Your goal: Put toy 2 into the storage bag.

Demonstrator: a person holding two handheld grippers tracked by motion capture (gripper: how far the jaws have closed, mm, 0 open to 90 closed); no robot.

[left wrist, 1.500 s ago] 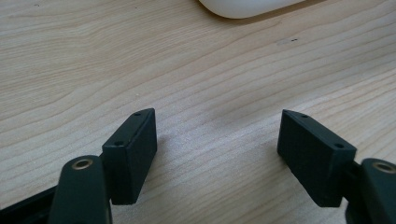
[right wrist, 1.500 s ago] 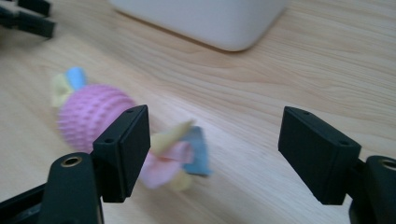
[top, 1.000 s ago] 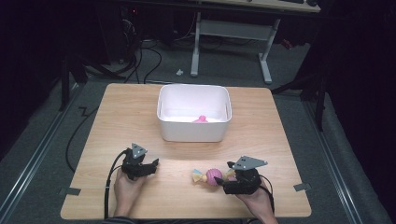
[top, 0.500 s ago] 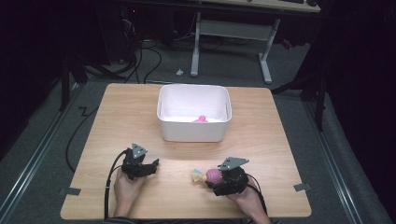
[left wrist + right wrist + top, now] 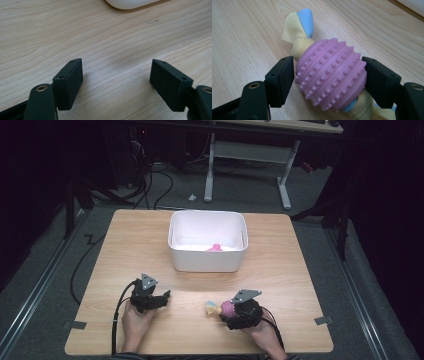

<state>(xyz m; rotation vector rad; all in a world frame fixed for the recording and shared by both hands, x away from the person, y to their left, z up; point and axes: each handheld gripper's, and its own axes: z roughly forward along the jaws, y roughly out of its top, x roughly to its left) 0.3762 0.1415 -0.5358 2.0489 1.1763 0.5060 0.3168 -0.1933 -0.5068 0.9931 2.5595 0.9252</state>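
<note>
Two hand-held grippers rest on the bench point(image 5: 150, 245) in the high view: the left hand-held gripper point(image 5: 165, 296) near the front left, the right hand-held gripper point(image 5: 226, 311) at the pink toy point(image 5: 226, 308), before the white tub point(image 5: 207, 262). Left gripper view: jaws apart over bare wood. Right gripper view: jaws have just been closing, and both pads point(image 5: 280, 80) press the studded toy's sides.

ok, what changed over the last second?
The right claw slid left and down onto the pink studded ball toy near the table's front edge; its jaws have just been closing and now press both sides of the ball. The left claw stayed put, open over bare wood. The white bin and the pink item inside haven't moved.
</note>
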